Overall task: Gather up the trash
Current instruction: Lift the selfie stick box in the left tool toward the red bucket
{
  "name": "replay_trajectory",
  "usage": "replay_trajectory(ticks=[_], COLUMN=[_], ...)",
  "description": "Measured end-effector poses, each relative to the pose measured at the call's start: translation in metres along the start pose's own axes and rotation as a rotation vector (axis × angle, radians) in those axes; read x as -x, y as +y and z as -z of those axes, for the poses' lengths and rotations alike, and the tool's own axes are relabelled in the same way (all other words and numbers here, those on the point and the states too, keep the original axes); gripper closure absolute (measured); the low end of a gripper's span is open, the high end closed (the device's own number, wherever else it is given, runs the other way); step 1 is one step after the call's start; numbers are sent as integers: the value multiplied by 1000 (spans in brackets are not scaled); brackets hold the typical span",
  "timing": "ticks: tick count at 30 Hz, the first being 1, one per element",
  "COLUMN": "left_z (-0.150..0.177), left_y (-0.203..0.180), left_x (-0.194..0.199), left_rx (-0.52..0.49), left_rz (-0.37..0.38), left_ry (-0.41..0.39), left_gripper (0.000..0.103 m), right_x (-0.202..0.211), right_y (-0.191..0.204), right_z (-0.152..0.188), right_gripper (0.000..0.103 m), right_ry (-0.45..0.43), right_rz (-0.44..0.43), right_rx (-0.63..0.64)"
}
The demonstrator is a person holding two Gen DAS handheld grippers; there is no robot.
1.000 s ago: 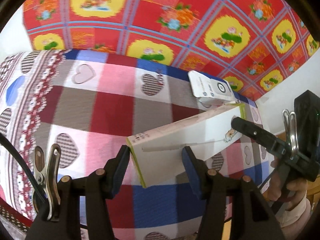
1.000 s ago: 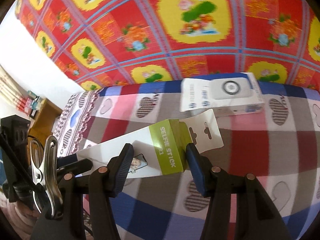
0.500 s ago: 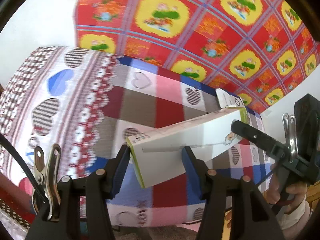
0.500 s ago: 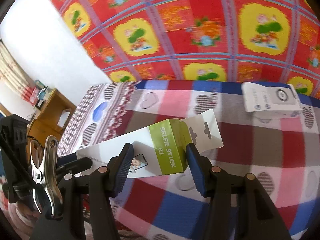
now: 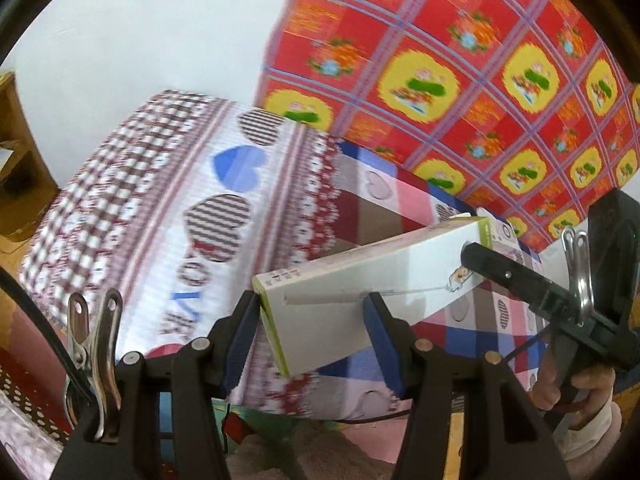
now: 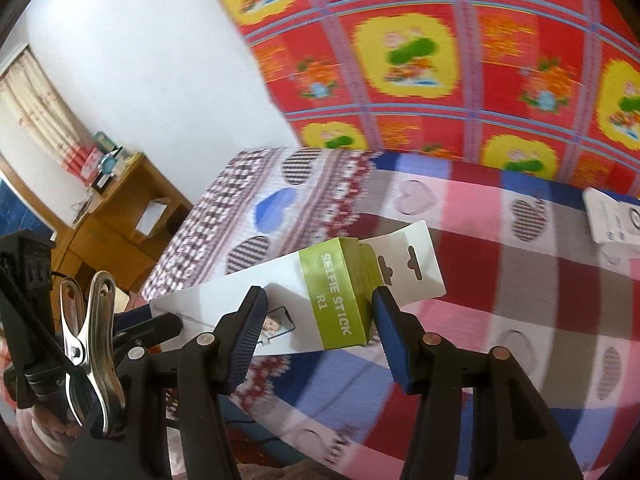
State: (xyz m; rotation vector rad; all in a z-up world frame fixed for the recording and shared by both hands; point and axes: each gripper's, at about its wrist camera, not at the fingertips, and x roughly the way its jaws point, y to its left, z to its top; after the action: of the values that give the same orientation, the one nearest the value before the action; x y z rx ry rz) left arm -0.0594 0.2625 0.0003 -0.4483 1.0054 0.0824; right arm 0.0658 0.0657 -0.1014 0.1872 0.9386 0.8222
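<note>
A long white selfie stick box [image 5: 360, 284] with green ends hangs in the air above the bed's edge, held at both ends. My left gripper [image 5: 312, 320] is shut on its plain end. My right gripper [image 6: 316, 312] is shut on the green end marked SELFIE STICK [image 6: 336, 292], beside the white hang tab. In the left wrist view the right gripper's black finger lies along the far end of the box, with a hand below it. A second white box [image 6: 612, 220] lies flat on the bed at the far right.
The bed [image 6: 500, 248] wears a heart-patterned check sheet; its bordered end [image 5: 172, 208] drops to the floor. A red and yellow floral cloth [image 6: 440, 60] hangs behind. A wooden desk [image 6: 116, 208] with small items stands left by a white wall.
Both grippers have carried the selfie stick box together toward the bed's bordered end. The second white box has slid to the far right edge of view. Neither grip has changed.
</note>
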Motion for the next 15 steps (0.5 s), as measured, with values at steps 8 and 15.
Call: replay_trajectory(ticks=[8, 15], left_z=[-1, -3], left_y=[61, 104], left_x=[28, 46], left_rx=[81, 149], left_rz=[-55, -105], left_ry=[-41, -73], left_gripper=[46, 46], right_x=[-37, -70], right_y=[56, 94], right_z=[-16, -31], right_gripper=[47, 47], right_ry=[24, 47], right_rz=[-66, -127], right_rx=[72, 119])
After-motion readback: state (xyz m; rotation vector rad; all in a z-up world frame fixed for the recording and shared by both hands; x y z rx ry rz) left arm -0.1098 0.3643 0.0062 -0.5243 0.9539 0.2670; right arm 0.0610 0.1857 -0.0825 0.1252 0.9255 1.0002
